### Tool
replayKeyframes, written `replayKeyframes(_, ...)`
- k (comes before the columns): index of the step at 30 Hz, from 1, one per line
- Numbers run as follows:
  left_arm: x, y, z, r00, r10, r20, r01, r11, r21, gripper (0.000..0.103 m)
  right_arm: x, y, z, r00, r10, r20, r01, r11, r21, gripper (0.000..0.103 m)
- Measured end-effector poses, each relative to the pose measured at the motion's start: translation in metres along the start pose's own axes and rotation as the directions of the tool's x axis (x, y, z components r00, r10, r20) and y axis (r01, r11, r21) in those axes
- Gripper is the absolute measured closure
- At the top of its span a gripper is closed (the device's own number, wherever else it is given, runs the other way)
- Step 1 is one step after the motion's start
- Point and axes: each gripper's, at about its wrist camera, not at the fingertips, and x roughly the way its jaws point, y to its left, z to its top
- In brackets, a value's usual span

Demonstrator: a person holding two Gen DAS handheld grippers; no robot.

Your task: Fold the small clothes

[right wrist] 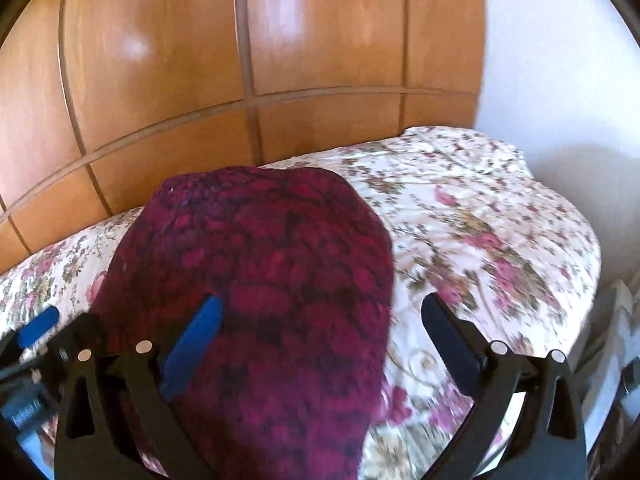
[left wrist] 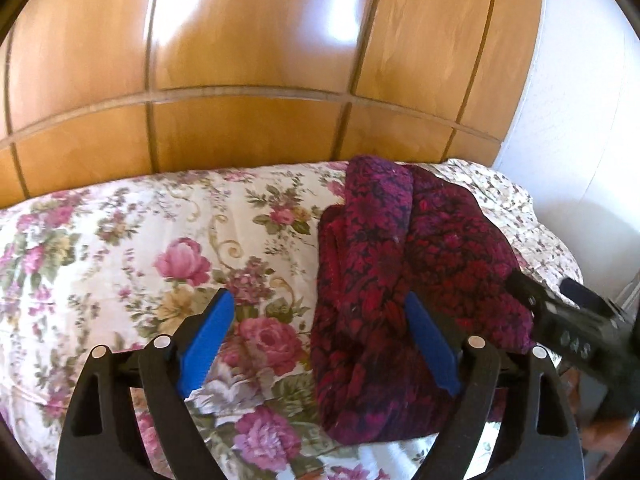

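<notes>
L gripper: jaws wide apart, nothing clamped. Blue pads hang over the bedspread; R-side pad sits in front of the garment's near-left edge, contact can't tell.

R gripper: jaws also wide apart, empty. Its L pad overlaps the garment, R finger over bare bedspread. View is motion-blurred.

Knit garment, dark red/purple w/ black pattern, lies folded in a compact bundle on the bed, toward the R side in L wrist view, w/ a rolled fold along its L edge. In R wrist view it fills centre-left.

Floral bedspread (pink roses on cream) covers the bed, a bit wrinkled at the far R corner.

Behind the bed: glossy wood-panel wardrobe; white wall to the R.

R gripper body shows at the R edge of L wrist view; L gripper's at the L edge of R wrist view.
</notes>
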Motion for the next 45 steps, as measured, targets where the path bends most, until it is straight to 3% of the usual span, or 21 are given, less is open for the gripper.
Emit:
replayKeyframes(3,-0.011,0.004,-0.003,0.999,0.03,0.02,-0.03,1.0,-0.003,0.012,-0.011,0.001,-0.014,1.0,-0.023,0.001,0.023,1.0,0.016,0.003)
replayKeyframes(10,-0.031,0.014,-0.021,0.996,0.087,0.037,-0.087,0.996,-0.004,0.011,-0.033,0.01,-0.049,0.999,-0.052,-0.001,0.052,0.998,0.024,0.002)
replayKeyframes(18,-0.047,0.019,-0.039,0.992,0.115,0.05,-0.116,0.993,0.004,0.009,-0.05,0.016,-0.066,0.994,-0.097,0.04,0.097,0.995,0.016,0.002)
replayKeyframes(23,-0.055,0.018,-0.041,0.991,0.12,0.062,-0.12,0.993,0.008,0.004,-0.053,0.017,-0.069,0.995,-0.095,0.04,0.094,0.995,0.018,0.002)
replayKeyframes(45,-0.065,0.011,-0.036,0.989,0.127,0.08,-0.129,0.992,0.016,0.004,-0.063,0.013,-0.073,0.994,-0.09,0.056,0.088,0.995,0.035,0.002)
